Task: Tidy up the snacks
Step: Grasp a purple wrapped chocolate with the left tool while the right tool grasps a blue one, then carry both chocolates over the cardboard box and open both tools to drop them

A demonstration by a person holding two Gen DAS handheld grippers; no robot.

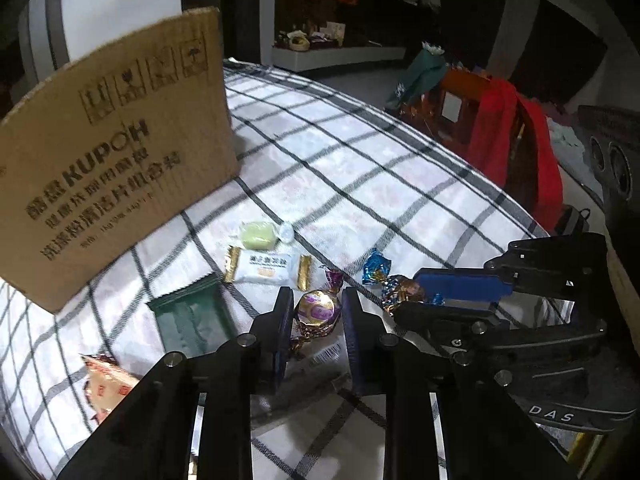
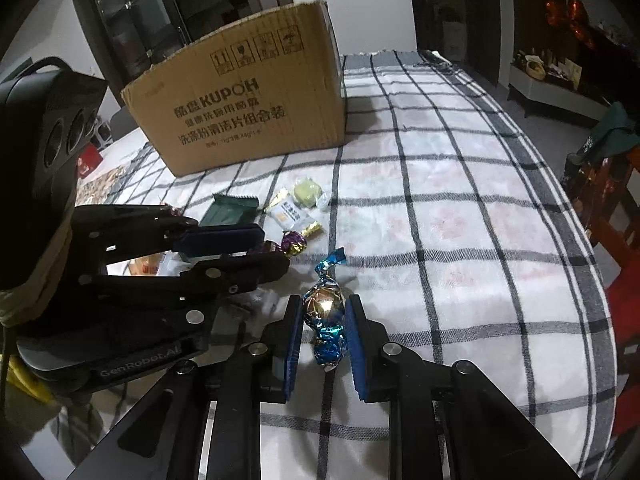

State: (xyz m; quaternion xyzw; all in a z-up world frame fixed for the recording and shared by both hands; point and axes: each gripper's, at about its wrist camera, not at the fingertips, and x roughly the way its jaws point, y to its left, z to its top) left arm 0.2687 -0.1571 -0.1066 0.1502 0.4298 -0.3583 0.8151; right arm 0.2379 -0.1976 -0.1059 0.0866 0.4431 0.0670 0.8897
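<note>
Snacks are scattered on a checked tablecloth [image 2: 440,208] in front of an open cardboard box [image 2: 248,100], which is judged to be the place they are meant to go. A purple-wrapped candy [image 1: 316,310] is clamped between the pads of the left gripper [image 1: 316,320], and a blue-wrapped candy [image 2: 325,308] is clamped likewise in the right gripper [image 2: 323,320]; both sweets seem to lie on the cloth or just above it, though which cannot be told. Beyond them, a white biscuit packet [image 1: 266,268], a pale green sweet [image 1: 258,235] and a dark green sachet [image 1: 192,316] are left lying near the box, and an orange packet [image 1: 106,386] is seen at the near left. The grasping step is judged complete for both hands. Next, both candies would need to be lifted clear of the cloth, carried over the box's rim and let go inside, with care taken that the two grippers, now just beside each other, are not knocked together.
</note>
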